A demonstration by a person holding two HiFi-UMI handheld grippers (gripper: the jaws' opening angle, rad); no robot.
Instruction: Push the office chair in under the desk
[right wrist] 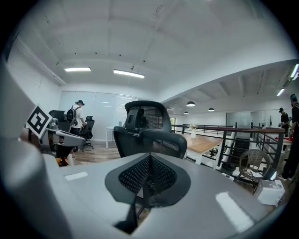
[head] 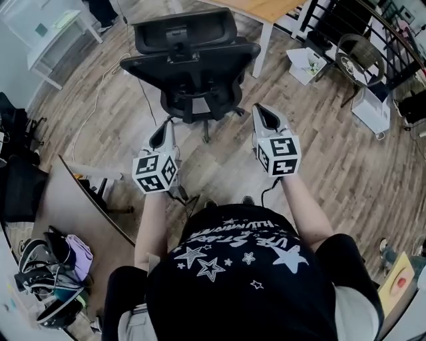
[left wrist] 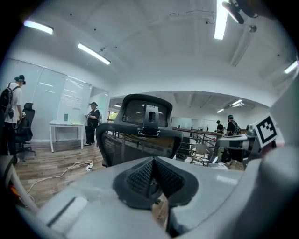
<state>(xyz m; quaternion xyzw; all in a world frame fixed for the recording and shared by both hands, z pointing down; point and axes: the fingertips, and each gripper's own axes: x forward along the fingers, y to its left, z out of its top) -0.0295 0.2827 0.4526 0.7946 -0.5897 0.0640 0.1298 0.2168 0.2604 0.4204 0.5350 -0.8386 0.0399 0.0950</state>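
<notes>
Office chair [head: 192, 63], black with a mesh back, stands on the wood floor [head: 313, 153] straight ahead of me. Its backrest and headrest are turned my way. It is not pushed in: the desk [head: 269, 9], wooden top on a white leg, sits beyond it and to the right, near the chair's right side.

My left gripper [head: 165, 128] is held out toward the backrest's left half and stops short of it, no contact. Its jaws are pressed together with nothing between them. My right gripper [head: 264, 112] is the same on the right half: jaws closed on each other, empty, clear of the chair. The two grippers are side by side at about the same reach, both tilted slightly down. In each gripper view the backrest shows just over the closed tips.

Further out, a white cable [head: 100, 100] trails over the floor left of the chair. A white table [head: 53, 33] stands far left. A wicker chair [head: 359, 60] and a black railing [head: 363, 23] are off to the right. People [left wrist: 92, 122] stand in the background by the white table.
</notes>
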